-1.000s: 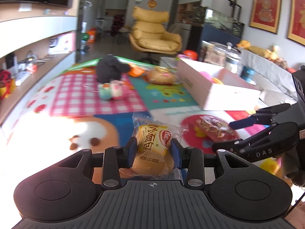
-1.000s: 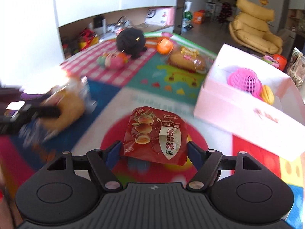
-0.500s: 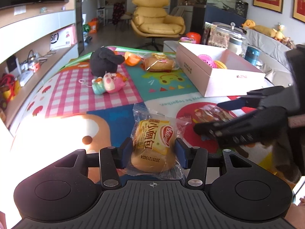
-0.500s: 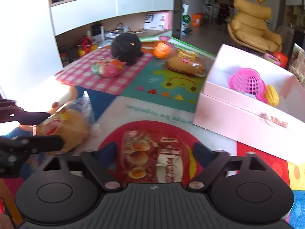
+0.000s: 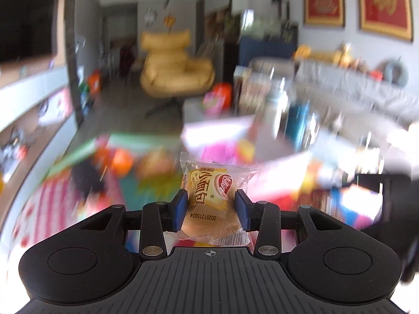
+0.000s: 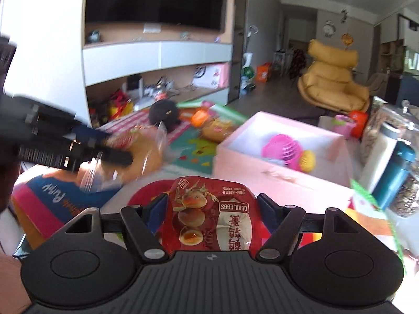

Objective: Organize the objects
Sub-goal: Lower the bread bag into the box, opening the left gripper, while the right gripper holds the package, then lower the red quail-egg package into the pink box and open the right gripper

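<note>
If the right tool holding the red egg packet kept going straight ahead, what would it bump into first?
Probably the pink box. It sits right beyond the right tool and its quail egg packet, a bit to the right. Depth is hard to judge, so it might pass over the near wall.

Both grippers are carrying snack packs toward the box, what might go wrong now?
The left gripper, its jaws closing, pinches the bread pack only on its soft sides, so it may slip. The right gripper holds the thin egg pouch, which might bend free. Both hands are close together and may collide near the pink box.
</note>
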Demonstrator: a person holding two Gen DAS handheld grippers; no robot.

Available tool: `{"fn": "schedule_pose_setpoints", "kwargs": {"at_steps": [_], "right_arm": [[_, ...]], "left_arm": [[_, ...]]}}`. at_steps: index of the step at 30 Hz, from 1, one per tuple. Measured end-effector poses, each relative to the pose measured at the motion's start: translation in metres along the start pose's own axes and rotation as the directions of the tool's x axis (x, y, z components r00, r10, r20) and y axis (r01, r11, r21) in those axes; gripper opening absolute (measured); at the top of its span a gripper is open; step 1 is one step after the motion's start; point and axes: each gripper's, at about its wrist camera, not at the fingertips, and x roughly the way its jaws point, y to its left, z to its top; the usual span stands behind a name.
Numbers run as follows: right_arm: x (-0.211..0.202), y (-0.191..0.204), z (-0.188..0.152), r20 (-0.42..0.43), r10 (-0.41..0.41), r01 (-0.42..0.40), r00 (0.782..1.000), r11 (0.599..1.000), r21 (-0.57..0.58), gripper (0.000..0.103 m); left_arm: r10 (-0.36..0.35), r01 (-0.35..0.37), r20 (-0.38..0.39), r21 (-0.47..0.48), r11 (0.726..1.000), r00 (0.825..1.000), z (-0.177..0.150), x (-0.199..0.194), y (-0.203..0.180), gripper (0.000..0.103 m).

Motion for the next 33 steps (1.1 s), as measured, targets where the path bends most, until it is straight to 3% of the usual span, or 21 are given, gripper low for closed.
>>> {"fn": "schedule_pose_setpoints", "kwargs": {"at_steps": [3, 5, 7, 9, 14, 20, 22, 23, 25, 28, 33], "right_arm": [[0.0, -0.016, -0.005, 0.007, -0.043, 0.042, 0.999, 0.998, 0.053, 0.073], [0.001, -0.025, -0.008, 0.004, -0.056, 0.056, 0.998, 0.994, 0.09, 0.073], [0.0, -0.031, -0.01, 0.002, -0.058, 0.057, 0.998, 0.992, 0.115, 0.073], [-0.002, -0.036, -0.012, 0.009, -0.064, 0.063, 0.998, 0.991, 0.12, 0.073], [0.0, -0.052, -0.004, 0.034, -0.097, 0.091, 0.995, 0.986, 0.142, 0.073], [0.032, -0.076, 0.061, 0.158, -0.177, 0.161, 0.971, 0.981, 0.111, 0.073], [0.051, -0.082, 0.092, 0.173, -0.156, 0.139, 0.973, 0.985, 0.104, 0.082], [0.061, -0.083, 0.105, 0.165, -0.136, 0.121, 0.977, 0.988, 0.1, 0.097], [0.074, -0.082, 0.115, 0.164, -0.126, 0.108, 0.978, 0.987, 0.118, 0.103], [0.08, -0.072, 0.103, 0.151, -0.093, 0.075, 0.984, 0.99, 0.12, 0.103], [0.079, -0.036, 0.05, 0.079, -0.051, 0.041, 0.996, 0.993, 0.114, 0.103]], "left_arm": [[-0.071, 0.076, 0.084, -0.062, 0.995, 0.994, 0.031, 0.043, -0.011, 0.045], [-0.045, 0.048, 0.106, -0.029, 0.998, 0.993, 0.032, 0.081, -0.024, 0.045], [0.0, -0.004, 0.078, 0.057, 0.998, 0.997, 0.023, 0.118, -0.039, 0.045], [-0.028, 0.025, 0.048, 0.053, 0.998, 0.998, 0.019, 0.138, -0.041, 0.045], [-0.041, 0.055, 0.121, -0.111, 0.992, 0.992, 0.018, 0.117, -0.014, 0.044], [-0.097, 0.095, -0.01, -0.11, 0.989, 0.995, -0.03, 0.08, 0.005, 0.044], [-0.09, 0.086, -0.04, -0.1, 0.991, 0.995, -0.045, 0.072, 0.008, 0.044], [-0.074, 0.069, -0.053, -0.093, 0.993, 0.996, -0.052, 0.066, 0.011, 0.044], [-0.023, 0.018, -0.073, -0.075, 0.997, 0.997, -0.062, 0.058, 0.016, 0.044], [0.027, -0.034, -0.081, -0.087, 0.996, 0.996, -0.074, 0.047, 0.031, 0.044], [0.069, -0.081, -0.086, -0.143, 0.986, 0.994, -0.086, 0.038, 0.058, 0.044]]}}
